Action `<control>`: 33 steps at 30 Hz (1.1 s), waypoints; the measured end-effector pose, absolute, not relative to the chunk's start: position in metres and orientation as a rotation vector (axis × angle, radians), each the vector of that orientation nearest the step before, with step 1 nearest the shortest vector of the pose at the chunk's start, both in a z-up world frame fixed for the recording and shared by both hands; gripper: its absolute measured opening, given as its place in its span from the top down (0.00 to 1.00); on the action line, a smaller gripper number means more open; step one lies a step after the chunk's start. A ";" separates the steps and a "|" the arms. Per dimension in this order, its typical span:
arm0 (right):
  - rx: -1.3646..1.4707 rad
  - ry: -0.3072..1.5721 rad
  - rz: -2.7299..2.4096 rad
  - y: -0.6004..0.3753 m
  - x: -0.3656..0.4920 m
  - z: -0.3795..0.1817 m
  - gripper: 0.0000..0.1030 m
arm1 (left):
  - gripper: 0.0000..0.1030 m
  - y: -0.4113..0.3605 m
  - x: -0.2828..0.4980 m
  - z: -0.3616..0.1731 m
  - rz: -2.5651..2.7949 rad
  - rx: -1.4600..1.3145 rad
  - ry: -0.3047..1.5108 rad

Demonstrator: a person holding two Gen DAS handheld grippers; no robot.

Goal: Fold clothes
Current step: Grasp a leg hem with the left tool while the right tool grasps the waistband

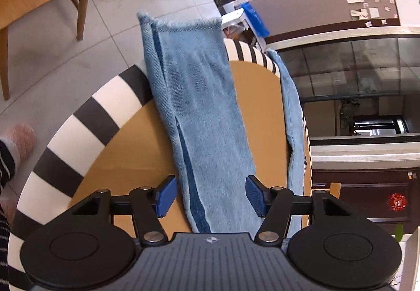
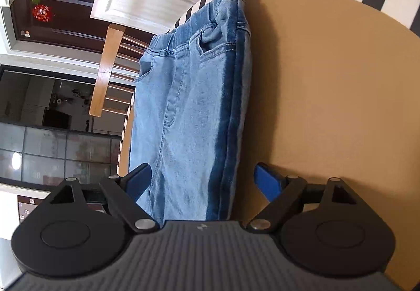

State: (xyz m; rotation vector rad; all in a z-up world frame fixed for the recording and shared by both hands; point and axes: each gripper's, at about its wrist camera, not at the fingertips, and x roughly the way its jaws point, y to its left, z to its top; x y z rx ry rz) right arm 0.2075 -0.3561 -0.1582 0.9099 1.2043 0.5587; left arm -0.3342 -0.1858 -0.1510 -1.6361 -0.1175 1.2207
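Since both grippers are already parked over the same pair of jeans (image 1: 199,112), the thing that matters imo is how the denim runs vs the jaws: its long axis goes straight away from each gripper, near to far, w/ the cloth sitting right in the gap. Left gripper (image 1: 210,195) looks down the leg end, frayed hem (image 1: 183,24) hanging past the far edge of the round table (image 1: 131,149); jaws are apart, blue pads either side of the leg, not pinching anything afaict. Right gripper (image 2: 203,182) looks at the waist end, waistband (image 2: 168,40) and pockets at the far left rim, also spread wide w/ nothing clamped. Each hand seems about equally near its own end, so prob a two-handed pinch next, then hem brought toward waist, just my guess. Count: 1 pair of jeans, already doubled leg on leg by the looks, 2 grippers, 1 table w/ a black-white striped rim, wooden chairs around, at least 2 in view.
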 end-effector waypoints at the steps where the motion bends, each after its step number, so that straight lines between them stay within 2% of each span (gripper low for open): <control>1: 0.921 1.203 0.559 -0.357 0.209 -0.159 0.16 | 0.40 -0.185 -0.332 -0.150 1.223 -1.620 -0.114; 2: 0.931 1.200 0.559 -0.358 0.210 -0.160 0.16 | 0.39 -0.183 -0.328 -0.148 1.222 -1.597 -0.109; 4: 0.933 1.193 0.561 -0.359 0.210 -0.161 0.17 | 0.26 -0.175 -0.318 -0.146 1.204 -1.555 -0.100; 6: 0.924 1.187 0.560 -0.359 0.210 -0.162 0.25 | 0.17 -0.169 -0.311 -0.144 1.186 -1.534 -0.092; 8: 0.905 1.186 0.547 -0.359 0.209 -0.163 0.45 | 0.17 -0.166 -0.307 -0.143 1.193 -1.532 -0.087; 9: 0.906 1.191 0.538 -0.360 0.209 -0.165 0.50 | 0.27 -0.165 -0.305 -0.144 1.205 -1.532 -0.081; 10: 0.911 1.197 0.529 -0.360 0.209 -0.167 0.62 | 0.51 -0.165 -0.305 -0.146 1.223 -1.538 -0.071; 11: 0.916 1.203 0.520 -0.361 0.209 -0.169 0.75 | 0.64 -0.165 -0.306 -0.150 1.232 -1.558 -0.069; 12: 0.920 1.203 0.518 -0.362 0.208 -0.171 0.79 | 0.88 -0.165 -0.310 -0.156 1.225 -1.601 -0.083; 13: 0.918 1.195 0.523 -0.362 0.208 -0.171 0.82 | 0.94 -0.165 -0.314 -0.163 1.218 -1.645 -0.097; 14: 0.913 1.186 0.530 -0.361 0.208 -0.171 0.85 | 0.95 -0.165 -0.317 -0.167 1.211 -1.672 -0.106; 26: 0.845 1.116 0.570 -0.366 0.201 -0.142 0.95 | 0.96 -0.167 -0.326 -0.139 1.133 -1.615 -0.129; 33: 0.833 1.115 0.616 -0.382 0.187 -0.118 0.97 | 0.96 -0.176 -0.351 -0.108 1.105 -1.606 -0.147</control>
